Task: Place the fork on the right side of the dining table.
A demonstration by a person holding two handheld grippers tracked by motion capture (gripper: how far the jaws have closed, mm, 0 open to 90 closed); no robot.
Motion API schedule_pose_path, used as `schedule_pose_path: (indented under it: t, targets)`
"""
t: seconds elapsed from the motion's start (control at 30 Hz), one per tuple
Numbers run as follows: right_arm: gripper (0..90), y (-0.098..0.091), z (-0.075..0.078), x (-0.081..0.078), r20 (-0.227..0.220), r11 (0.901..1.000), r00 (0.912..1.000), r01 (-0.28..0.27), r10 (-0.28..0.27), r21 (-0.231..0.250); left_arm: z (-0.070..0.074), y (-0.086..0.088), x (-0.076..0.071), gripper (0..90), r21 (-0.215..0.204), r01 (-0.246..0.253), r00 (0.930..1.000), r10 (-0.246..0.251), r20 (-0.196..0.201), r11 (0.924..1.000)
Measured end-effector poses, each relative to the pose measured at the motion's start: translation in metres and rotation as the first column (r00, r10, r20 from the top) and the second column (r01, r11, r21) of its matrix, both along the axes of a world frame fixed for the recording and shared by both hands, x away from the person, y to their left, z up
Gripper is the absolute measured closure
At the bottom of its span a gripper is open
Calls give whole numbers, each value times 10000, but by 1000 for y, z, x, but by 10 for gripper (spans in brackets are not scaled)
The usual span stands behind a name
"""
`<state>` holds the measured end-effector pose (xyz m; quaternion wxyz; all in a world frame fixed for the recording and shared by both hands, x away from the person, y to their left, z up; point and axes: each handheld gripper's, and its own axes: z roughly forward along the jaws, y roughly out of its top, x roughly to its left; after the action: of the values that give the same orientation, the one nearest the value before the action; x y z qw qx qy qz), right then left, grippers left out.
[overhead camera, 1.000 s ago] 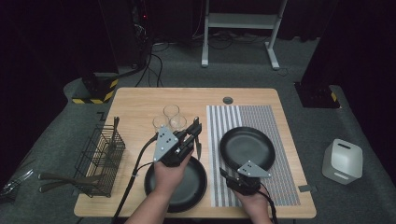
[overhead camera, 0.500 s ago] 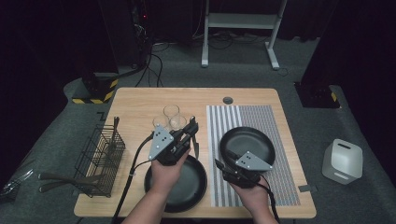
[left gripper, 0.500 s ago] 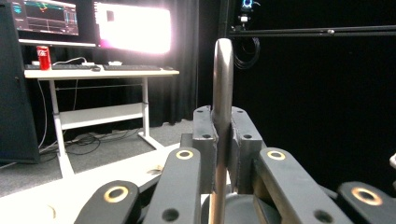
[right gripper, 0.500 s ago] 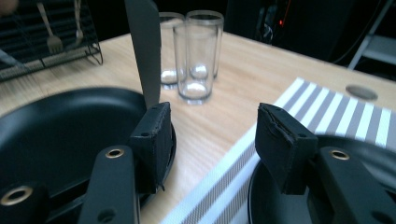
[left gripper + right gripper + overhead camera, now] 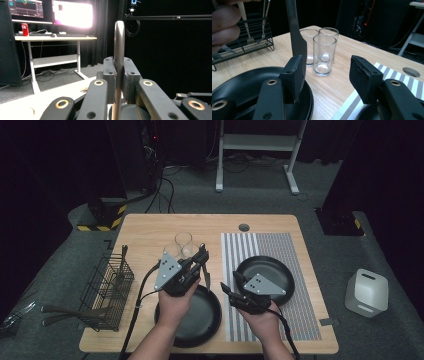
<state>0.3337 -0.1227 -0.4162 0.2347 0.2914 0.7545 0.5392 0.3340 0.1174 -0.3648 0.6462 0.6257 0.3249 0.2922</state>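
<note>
My left gripper [image 5: 202, 258] is shut on a metal table knife [image 5: 207, 279]; the blade hangs down over the near black plate [image 5: 197, 317]. In the left gripper view the knife's rounded handle [image 5: 119, 40] stands up between the closed jaws of the left gripper [image 5: 119, 72]. My right gripper [image 5: 229, 281] hovers open just right of the blade, above the edge of the striped mat [image 5: 280, 245]. Its jaws have just been opening, with nothing between them. In the right gripper view the blade [image 5: 298, 45] hangs just behind the left jaw of the right gripper [image 5: 327, 72].
Three clear glasses [image 5: 183, 244] stand behind the knife, also in the right gripper view as glasses [image 5: 324, 55]. A second black plate [image 5: 275, 267] lies on the mat. A wire cutlery rack [image 5: 107, 287] with utensils sits at the table's left edge.
My right gripper has risen and come up-left toward the knife blade, its jaws spreading wider. The left gripper has kept its place and its hold on the knife.
</note>
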Motion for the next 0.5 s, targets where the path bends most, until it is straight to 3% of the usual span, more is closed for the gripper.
schedule_pose_path:
  t: [0.33, 0.5]
  targets:
    - [435, -10, -6, -4, -59, 9983, 10000, -72, 76, 571, -3, -9, -3, 831, -148, 157, 9998, -155, 130, 9998]
    - [436, -14, -5, -7, 77, 9989, 10000, 3, -6, 468, -5, -13, -3, 831, -115, 229, 9997, -228, 99, 9997]
